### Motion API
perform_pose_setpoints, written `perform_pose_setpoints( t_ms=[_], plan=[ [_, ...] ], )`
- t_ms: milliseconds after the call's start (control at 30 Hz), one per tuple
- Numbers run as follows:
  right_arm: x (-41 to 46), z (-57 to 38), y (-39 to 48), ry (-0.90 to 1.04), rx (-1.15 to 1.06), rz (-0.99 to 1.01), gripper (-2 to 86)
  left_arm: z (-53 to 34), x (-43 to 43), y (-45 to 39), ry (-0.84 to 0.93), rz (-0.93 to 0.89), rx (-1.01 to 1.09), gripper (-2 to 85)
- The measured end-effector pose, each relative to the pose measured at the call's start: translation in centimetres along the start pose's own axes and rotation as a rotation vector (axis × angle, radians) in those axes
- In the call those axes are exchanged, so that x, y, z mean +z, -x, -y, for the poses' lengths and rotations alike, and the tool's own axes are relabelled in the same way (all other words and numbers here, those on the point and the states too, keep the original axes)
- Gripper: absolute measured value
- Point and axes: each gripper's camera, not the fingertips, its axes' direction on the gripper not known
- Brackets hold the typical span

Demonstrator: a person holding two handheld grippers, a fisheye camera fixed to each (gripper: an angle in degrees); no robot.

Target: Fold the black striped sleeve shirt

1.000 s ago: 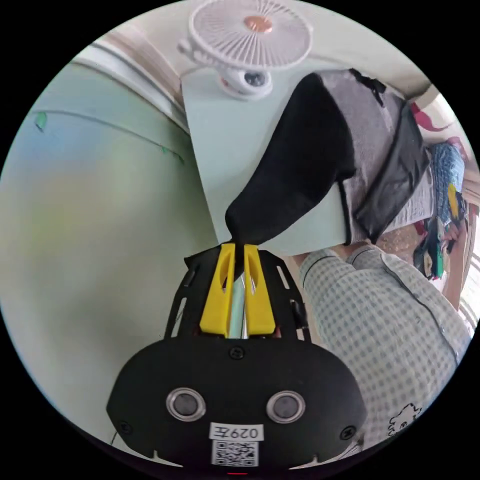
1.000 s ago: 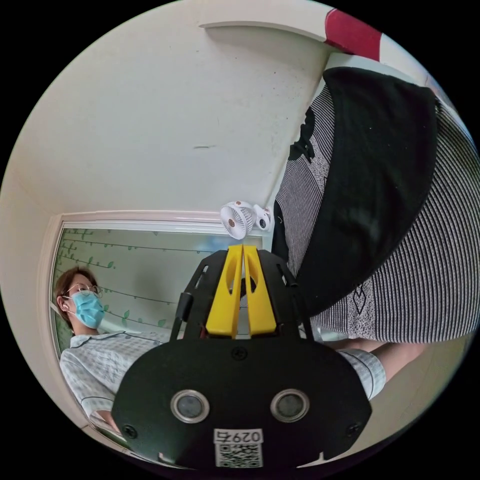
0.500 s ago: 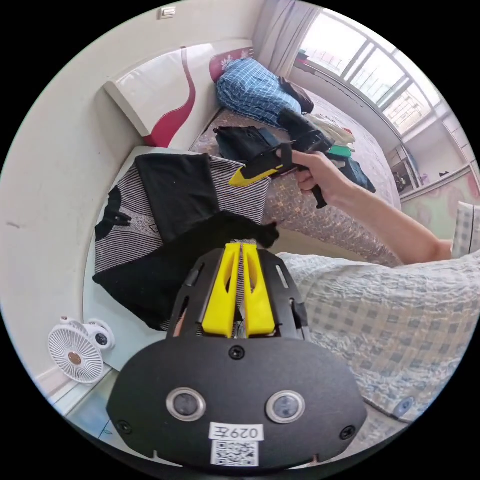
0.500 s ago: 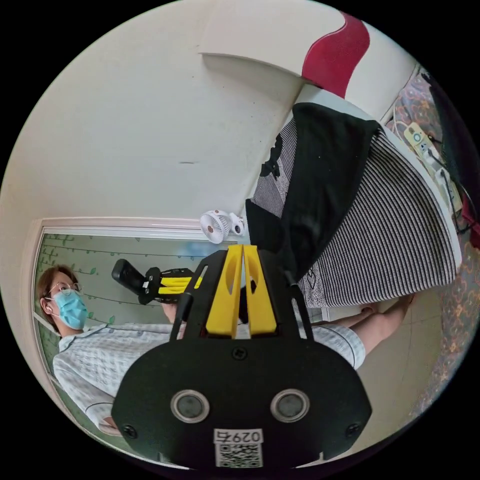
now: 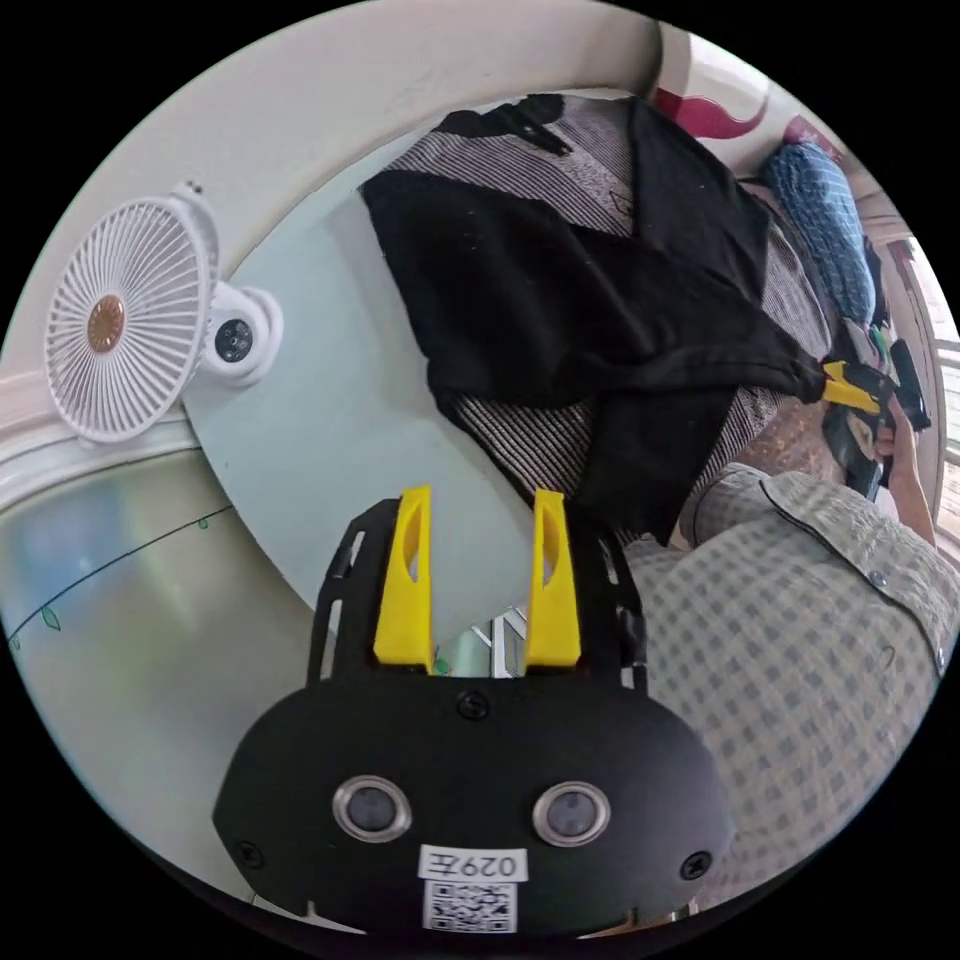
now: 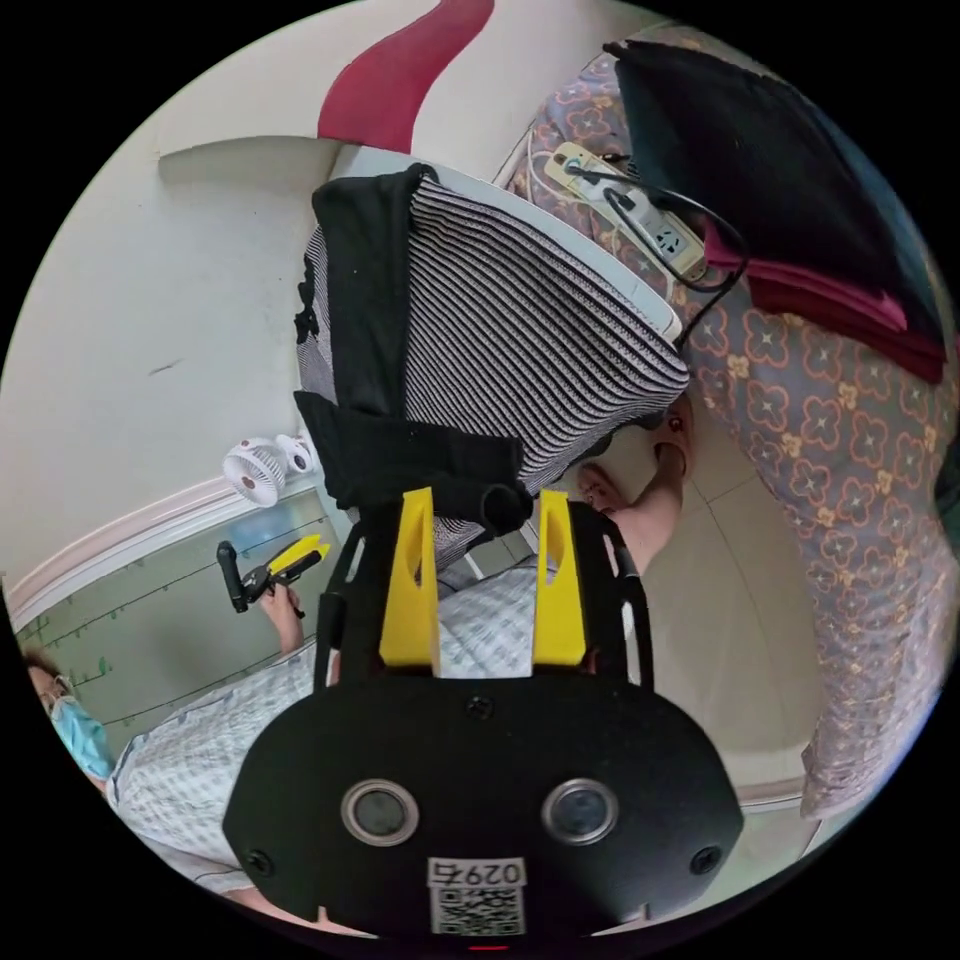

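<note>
Shirt [image 5: 560,300] lies on counter [image 5: 330,400], both black sleeves folded across it. Left hand-held gripper [image 5: 472,510] wide open, empty, near shirt; right hand-held gripper [image 6: 487,510] wide open, sleeve cuff [image 6: 500,505] between its jaws.

White fan [image 5: 125,318] by pale wall [image 6: 120,300]; patterned bed [image 6: 850,420].

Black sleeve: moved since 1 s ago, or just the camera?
Yes. It hung off the table's near edge, pinched in the left tool; now the sleeve lies across the shirt on the table, its cuff by the right tool.
</note>
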Motion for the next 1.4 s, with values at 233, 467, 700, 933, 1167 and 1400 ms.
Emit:
perform_pose_setpoints(
  t_ms=[233, 467, 700, 933, 1167, 1400],
  plan=[
    [-1.3, -1.5, 9.7, -0.059, -0.343, -0.112, 1.9, 4.9, 1.2, 0.3, 0.025, -0.069, 0.047, 11.5],
    [-1.7, -4.8, 12.8, 0.073, -0.518, -0.189, 3.1, 8.1, 2.2, 0.5, 0.065, 0.025, 0.147, 7.3],
    [0.9, -7.6, 2.3, 0.063, -0.194, -0.07, 8.1, 10.0, 2.2, 3.2, 0.073, 0.033, 0.14, 7.5],
    [4.9, -5.1, -4.5, 0.015, 0.017, -0.005, 11.4, 12.6, 1.5, 6.8, 0.05, 0.014, 0.112, 10.9],
    [9.0, -3.4, -4.6, 0.083, -0.056, -0.047, 3.6, 14.5, 1.4, 10.8, 0.062, -0.058, 0.097, 8.2],
    [10.2, -1.5, -5.8, 0.164, -0.102, -0.107, 1.0, 11.0, -0.7, 20.1, -0.077, -0.383, -0.152, 0.4]
  ],
)
